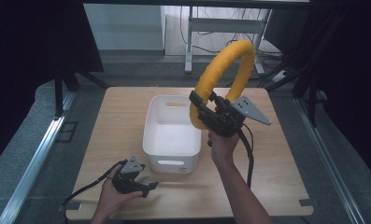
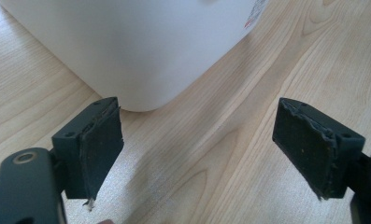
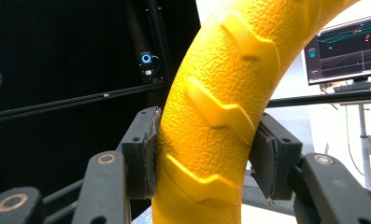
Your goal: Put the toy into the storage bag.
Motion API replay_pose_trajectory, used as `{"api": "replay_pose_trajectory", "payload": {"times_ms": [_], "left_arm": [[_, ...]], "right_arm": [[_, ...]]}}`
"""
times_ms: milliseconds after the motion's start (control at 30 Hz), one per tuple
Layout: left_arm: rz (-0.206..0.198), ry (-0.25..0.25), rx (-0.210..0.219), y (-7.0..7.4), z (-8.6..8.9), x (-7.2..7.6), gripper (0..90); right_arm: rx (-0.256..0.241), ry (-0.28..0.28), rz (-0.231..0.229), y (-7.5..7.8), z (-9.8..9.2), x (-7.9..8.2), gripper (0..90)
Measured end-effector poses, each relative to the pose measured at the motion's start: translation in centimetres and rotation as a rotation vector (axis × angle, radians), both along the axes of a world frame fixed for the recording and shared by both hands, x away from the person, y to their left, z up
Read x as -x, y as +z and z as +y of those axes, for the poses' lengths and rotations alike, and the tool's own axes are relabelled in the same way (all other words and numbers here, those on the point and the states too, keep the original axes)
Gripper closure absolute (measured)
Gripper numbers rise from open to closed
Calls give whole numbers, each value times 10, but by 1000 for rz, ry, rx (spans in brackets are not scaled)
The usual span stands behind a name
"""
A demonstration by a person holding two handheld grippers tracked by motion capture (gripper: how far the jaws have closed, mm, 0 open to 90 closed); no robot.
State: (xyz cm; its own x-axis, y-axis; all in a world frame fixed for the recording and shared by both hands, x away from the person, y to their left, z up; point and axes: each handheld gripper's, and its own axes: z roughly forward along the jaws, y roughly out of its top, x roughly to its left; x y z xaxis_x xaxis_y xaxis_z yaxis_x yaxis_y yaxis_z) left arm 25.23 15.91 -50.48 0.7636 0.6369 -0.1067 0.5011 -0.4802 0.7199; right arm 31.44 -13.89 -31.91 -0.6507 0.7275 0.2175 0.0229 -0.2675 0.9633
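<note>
High view: right hand-held gripper (image 1: pixel 203 109) holds a yellow ring (image 1: pixel 226 77) up in the air above the white bin (image 1: pixel 171 133).

Its jaws are clamped on the ring's lower part, the ring standing upright over the bin's right edge. Left hand-held gripper (image 1: pixel 146 186) rests low on the desk (image 1: pixel 272 158) just before the bin's near corner, jaws wide apart and holding nothing.

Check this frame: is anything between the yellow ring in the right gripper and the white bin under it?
Nothing visible is. The right gripper holds the yellow ring upright above the white bin, whose inside looks empty. The left gripper rests open on the table, in front of the bin's near wall.
</note>
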Motion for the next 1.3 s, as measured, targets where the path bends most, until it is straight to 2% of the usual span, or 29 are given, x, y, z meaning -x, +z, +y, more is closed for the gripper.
{"api": "replay_pose_trajectory", "payload": {"times_ms": [200, 1067, 1300], "left_arm": [[-3, 2, -2, 0, 1, 0, 163], [-3, 3, 2, 0, 0, 0, 163], [-3, -2, 2, 0, 0, 0, 163]], "right_arm": [[13, 21, -15, 2, 13, 2, 480], [28, 66, -5, -2, 47, 2, 478], [40, 96, -10, -2, 60, 3, 478]]}}
